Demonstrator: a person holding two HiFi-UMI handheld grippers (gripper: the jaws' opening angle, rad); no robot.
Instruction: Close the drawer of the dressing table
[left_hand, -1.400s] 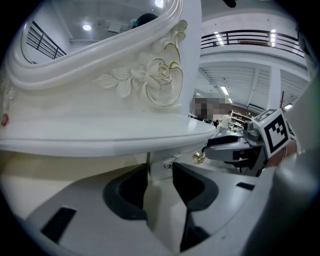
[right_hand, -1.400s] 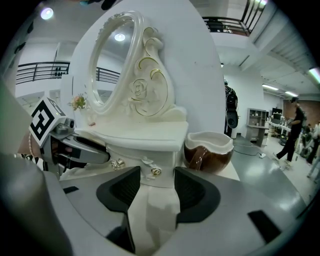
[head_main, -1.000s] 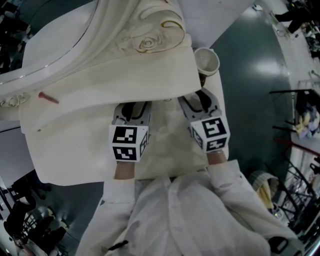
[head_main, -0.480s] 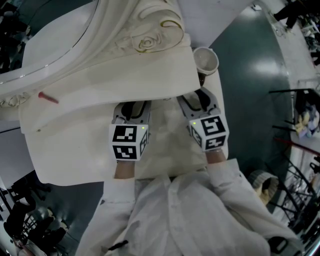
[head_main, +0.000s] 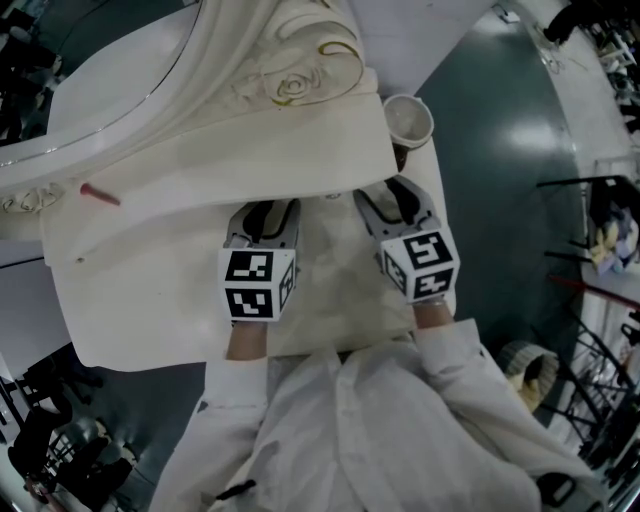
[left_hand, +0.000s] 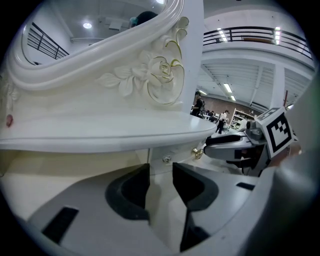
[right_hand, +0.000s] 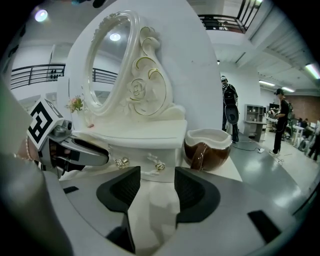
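Probably industrial hall: railed mezzanine (left_hand: 250, 36)

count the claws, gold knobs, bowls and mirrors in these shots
claws: 2 (left claw, right claw)
gold knobs: 2
bowl: 1
mirror: 1
total: 6
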